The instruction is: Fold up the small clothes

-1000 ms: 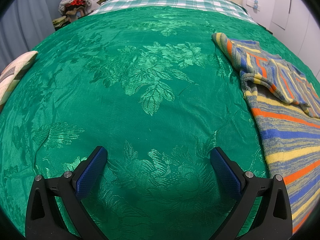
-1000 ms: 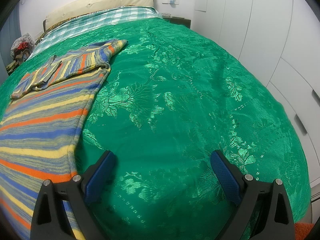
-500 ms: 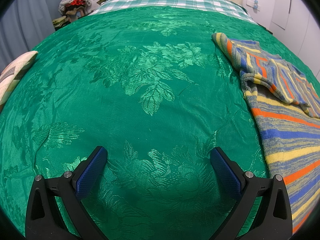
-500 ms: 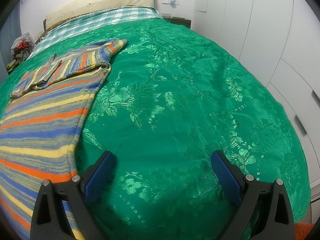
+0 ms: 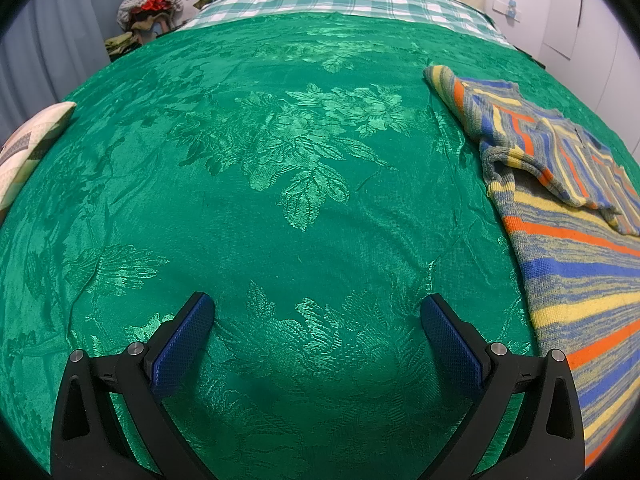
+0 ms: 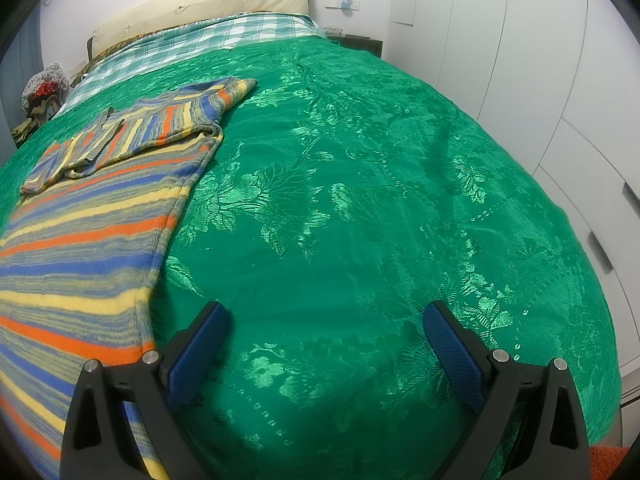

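Garment: striped knit sweater (image 6: 92,216), soft, limp (likely stretchy).
Hold: near hem corners.
Left gripper (image 5: 316,316): fingers spread, empty.
Right gripper (image 6: 324,324): fingers spread, empty.

No readable text, label, brand, number or sign shows in either view
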{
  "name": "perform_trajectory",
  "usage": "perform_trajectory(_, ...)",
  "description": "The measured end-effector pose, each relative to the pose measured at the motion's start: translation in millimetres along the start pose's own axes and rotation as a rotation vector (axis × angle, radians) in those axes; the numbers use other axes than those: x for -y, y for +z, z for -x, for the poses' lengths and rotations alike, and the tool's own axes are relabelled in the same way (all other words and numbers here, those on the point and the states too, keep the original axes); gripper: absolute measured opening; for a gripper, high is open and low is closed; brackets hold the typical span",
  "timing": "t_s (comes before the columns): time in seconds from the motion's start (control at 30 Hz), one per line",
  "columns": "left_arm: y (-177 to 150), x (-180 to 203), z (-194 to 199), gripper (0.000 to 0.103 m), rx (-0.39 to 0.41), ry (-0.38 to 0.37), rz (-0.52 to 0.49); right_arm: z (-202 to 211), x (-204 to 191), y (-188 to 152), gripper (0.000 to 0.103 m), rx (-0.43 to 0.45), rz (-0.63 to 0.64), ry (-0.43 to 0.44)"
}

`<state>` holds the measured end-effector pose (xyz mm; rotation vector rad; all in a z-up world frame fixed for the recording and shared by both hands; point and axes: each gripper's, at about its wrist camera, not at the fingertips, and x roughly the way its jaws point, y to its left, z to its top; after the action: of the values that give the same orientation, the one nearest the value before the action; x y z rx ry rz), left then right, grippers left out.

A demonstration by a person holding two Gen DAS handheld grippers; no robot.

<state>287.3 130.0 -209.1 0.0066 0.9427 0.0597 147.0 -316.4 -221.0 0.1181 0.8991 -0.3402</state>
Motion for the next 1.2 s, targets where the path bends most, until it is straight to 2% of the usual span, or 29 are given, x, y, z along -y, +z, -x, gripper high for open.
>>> perform_trajectory(1.2, 0.0, 0.2, 0.2, 0.103, 0.000, 0.000, 0.000, -1.5, -1.9, 1.2, 0.100, 0.000, 0.017, -0.005)
